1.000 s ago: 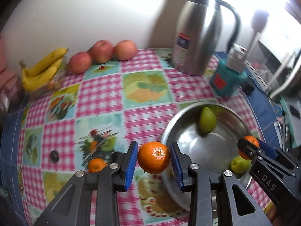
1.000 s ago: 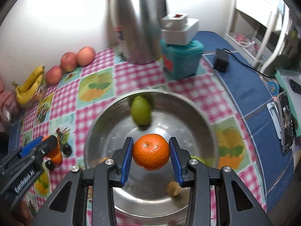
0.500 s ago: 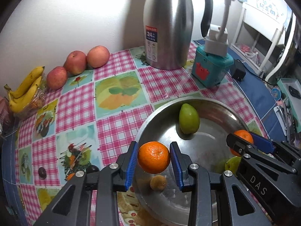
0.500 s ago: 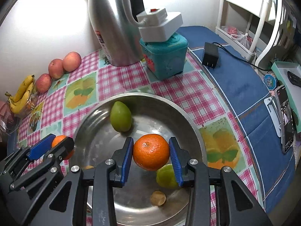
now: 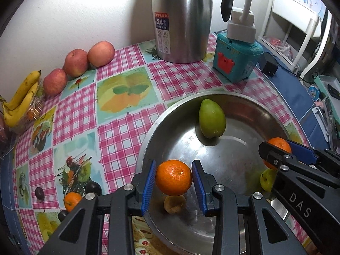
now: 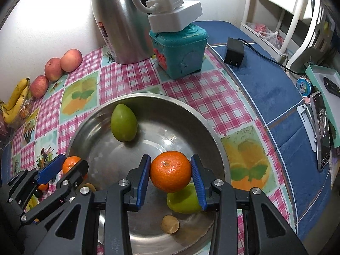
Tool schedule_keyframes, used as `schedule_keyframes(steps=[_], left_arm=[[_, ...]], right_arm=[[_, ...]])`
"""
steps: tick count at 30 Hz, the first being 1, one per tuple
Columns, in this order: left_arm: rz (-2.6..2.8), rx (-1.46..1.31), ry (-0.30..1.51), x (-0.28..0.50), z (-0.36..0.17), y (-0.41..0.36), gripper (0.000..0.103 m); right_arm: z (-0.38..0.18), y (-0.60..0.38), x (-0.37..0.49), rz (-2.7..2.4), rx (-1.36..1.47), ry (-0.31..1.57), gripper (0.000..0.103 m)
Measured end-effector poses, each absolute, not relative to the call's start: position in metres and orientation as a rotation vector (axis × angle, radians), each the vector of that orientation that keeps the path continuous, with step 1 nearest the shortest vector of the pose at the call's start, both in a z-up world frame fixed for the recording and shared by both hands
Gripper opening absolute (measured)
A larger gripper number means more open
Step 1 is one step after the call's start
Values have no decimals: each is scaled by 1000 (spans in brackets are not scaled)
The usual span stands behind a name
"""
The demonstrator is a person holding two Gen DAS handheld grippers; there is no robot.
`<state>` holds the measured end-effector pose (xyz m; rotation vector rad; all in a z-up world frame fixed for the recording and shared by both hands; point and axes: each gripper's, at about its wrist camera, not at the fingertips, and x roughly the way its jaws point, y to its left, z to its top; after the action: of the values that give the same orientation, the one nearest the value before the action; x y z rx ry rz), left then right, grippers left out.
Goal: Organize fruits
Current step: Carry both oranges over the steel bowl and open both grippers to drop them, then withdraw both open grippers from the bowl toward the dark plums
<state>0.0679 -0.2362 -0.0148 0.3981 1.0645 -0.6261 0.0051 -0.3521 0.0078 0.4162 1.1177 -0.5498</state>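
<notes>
- Both pairs of my jaws are clamping fruit: my left gripper (image 5: 173, 178) is pinching a round orange mandarin (image 5: 173, 177) between its blue pads, narrowly parted around it.
- Over on the other side, my right gripper (image 6: 170, 175) is squeezing a second orange mandarin (image 6: 170, 171) the same way.
- I am holding both mandarins over the wide shiny steel bowl (image 6: 214, 140), the left one above its near-left rim, the right one above its middle.
- Lying in the bowl are a green pear-shaped fruit (image 6: 123, 125) at the far side, a smaller yellow-green fruit (image 6: 183, 200) under my right jaws, and a small tan round fruit (image 6: 170, 224) near the front.
- Sitting on the pink checked surface (image 5: 119, 131) beside the bowl are a small orange (image 5: 71, 200) and dark plums (image 5: 39, 193).
- Resting along the wall are three red apples (image 5: 76, 62), yellow bananas (image 5: 20, 102), a steel thermos jug (image 5: 182, 19) and a teal box (image 5: 235, 59).
</notes>
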Motion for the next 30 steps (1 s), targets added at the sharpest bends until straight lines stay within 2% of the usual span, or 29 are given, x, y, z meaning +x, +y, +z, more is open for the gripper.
schedule_keyframes(steps=[18, 20, 22, 25, 26, 30], left_arm=[[-620, 412, 1099, 66, -24, -241, 38], [-622, 401, 1102, 67, -23, -240, 40], [-620, 398, 1101, 67, -22, -240, 46], [-619, 388, 1100, 67, -19, -239, 51], [-621, 382, 1102, 67, -17, -238, 51], [-632, 367, 1091, 66, -8, -238, 54]], right_arm=[[1, -349, 9, -547, 407, 1155, 41], [1, -349, 9, -548, 403, 1159, 41], [1, -349, 10, -552, 398, 1161, 41], [4, -348, 10, -556, 390, 1153, 45], [6, -348, 9, -565, 385, 1148, 48], [14, -350, 6, -573, 388, 1129, 48]])
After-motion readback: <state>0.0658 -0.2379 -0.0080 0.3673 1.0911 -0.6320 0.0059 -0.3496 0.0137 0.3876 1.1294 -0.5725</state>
